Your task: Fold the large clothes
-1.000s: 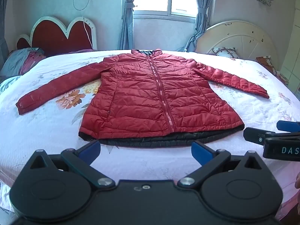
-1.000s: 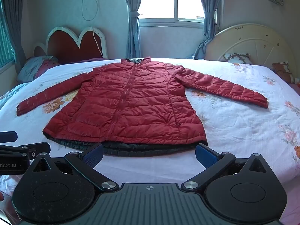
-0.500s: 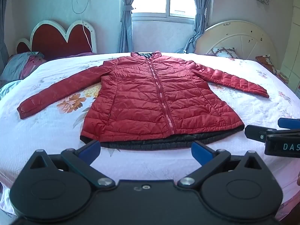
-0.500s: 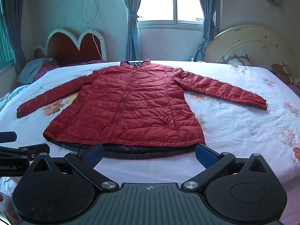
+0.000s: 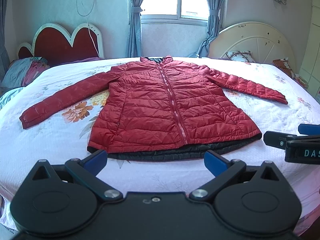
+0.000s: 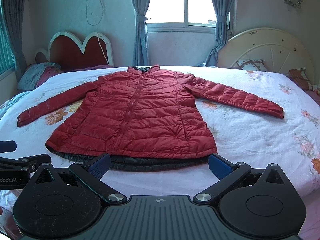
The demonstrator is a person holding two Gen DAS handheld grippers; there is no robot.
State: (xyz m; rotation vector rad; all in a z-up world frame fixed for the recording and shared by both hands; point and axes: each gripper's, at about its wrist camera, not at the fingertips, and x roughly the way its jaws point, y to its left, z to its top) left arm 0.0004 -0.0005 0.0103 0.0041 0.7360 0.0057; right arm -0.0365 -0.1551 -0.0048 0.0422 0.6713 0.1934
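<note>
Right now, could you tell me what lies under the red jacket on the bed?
The red jacket lies flat on the floral bedspread. A dark layer peeks out below its hem. What else it covers cannot be seen.

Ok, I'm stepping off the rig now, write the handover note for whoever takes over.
Left gripper: open, empty, short of the hem.
Right gripper: open, empty, also at the hem side.
Red quilted puffer jacket: flat, zipped, front up on the floral white bedspread, both sleeves spread out, black lining showing along the hem.
Done: jacket laid out.
Left: every fold; probably sleeves in first, then the body.
</note>
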